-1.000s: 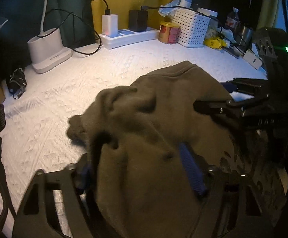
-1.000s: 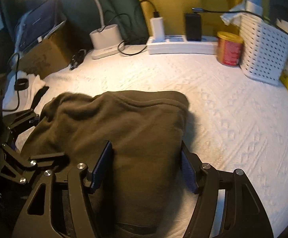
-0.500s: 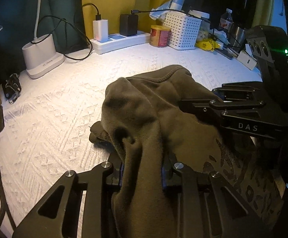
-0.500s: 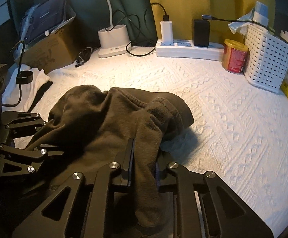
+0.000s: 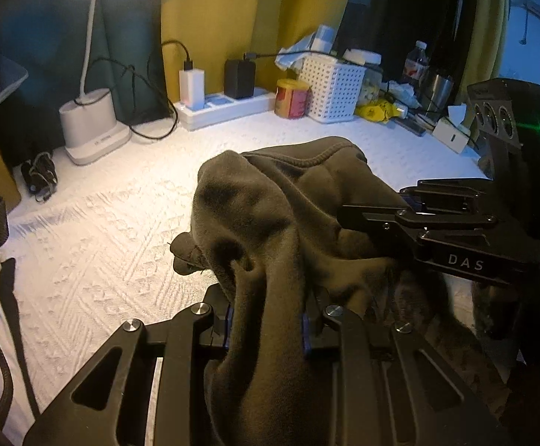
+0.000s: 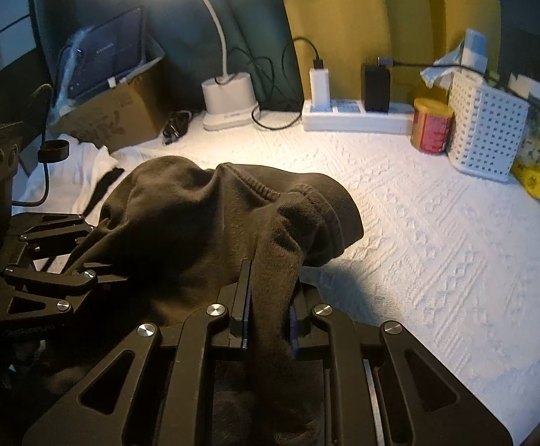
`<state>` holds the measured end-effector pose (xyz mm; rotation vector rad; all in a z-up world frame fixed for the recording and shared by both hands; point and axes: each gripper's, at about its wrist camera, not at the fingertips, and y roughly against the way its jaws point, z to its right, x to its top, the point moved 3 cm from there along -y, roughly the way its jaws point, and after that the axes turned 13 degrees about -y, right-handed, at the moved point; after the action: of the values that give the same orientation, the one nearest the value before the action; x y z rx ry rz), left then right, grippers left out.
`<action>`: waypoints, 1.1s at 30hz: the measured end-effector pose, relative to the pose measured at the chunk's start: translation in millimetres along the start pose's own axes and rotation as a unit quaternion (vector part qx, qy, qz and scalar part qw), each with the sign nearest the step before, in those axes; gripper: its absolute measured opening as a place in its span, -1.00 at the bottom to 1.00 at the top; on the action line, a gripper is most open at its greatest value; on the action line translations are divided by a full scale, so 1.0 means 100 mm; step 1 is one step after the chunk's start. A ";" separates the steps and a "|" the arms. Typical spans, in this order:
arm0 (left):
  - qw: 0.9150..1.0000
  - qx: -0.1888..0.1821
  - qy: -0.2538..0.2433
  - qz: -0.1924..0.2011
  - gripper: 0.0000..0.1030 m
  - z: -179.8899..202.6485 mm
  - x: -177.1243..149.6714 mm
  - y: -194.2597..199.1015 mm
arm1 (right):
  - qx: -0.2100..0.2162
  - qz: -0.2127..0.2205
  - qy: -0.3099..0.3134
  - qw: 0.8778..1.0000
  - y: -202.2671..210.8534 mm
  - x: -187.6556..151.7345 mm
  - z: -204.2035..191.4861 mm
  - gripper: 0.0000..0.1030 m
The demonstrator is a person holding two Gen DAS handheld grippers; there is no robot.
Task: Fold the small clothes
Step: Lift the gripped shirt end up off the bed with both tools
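Note:
A small dark olive-brown garment (image 5: 270,223) lies bunched on the white textured cloth (image 5: 103,230). My left gripper (image 5: 266,325) is shut on a thick fold at the garment's near left edge. In the right wrist view my right gripper (image 6: 268,321) is shut on another fold of the same garment (image 6: 203,223) at its near right edge. Both pinched folds are lifted off the surface and the fabric between them hangs in folds. Each gripper also shows in the other's view: the right gripper (image 5: 403,215) from the side, the left gripper (image 6: 117,280) at the left.
Along the back stand a white lamp base (image 5: 91,126), a power strip (image 5: 221,107) with chargers, a red and yellow can (image 5: 291,98) and a white perforated basket (image 5: 333,89). A cardboard box (image 6: 110,111) and a white cloth (image 6: 84,171) lie at the far left.
Both grippers closed from wide open onto folds of the garment, then rose with them. The garment, flat before, is now pulled up into a bunched shape.

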<state>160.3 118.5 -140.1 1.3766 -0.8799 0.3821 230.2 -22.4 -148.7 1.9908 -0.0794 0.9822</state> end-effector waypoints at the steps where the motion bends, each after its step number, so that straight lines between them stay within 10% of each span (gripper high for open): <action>1: 1.000 0.001 -0.001 0.003 -0.55 0.02 0.00 0.03 | 0.001 0.005 0.001 1.000 0.05 0.00 -0.02 -0.68; 33: 0.988 0.036 -0.041 0.143 -0.55 0.59 0.09 1.26 | 0.013 0.151 0.049 0.987 1.60 -0.14 -0.62 -0.71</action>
<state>59.1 85.6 -50.3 1.3430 -1.1463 0.5836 118.4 -76.7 -29.9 1.9873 -0.3235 1.2777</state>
